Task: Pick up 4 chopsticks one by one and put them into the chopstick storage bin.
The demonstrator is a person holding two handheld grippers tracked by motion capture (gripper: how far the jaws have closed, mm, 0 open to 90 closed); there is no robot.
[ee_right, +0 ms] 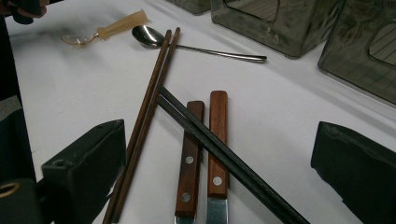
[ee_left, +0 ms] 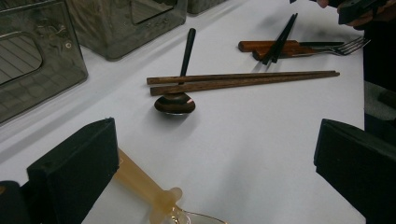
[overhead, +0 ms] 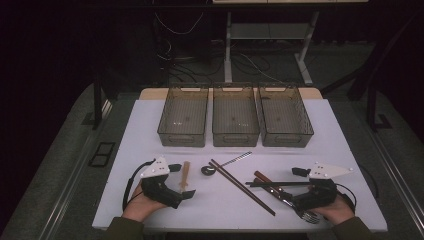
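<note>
Both grippers (left [overhead: 181, 181], right [overhead: 299, 184]) gape empty; the brown chopsticks [overhead: 242, 187] lie diagonally, near-right to far-left.

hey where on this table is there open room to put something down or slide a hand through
Free: the strip between the bins and the cutlery, and the table's edges beside the outer bins. Crowded: the right front, where black chopsticks cross the wooden-handled fork by the right gripper, with brown chopsticks slanting through the middle.
</note>
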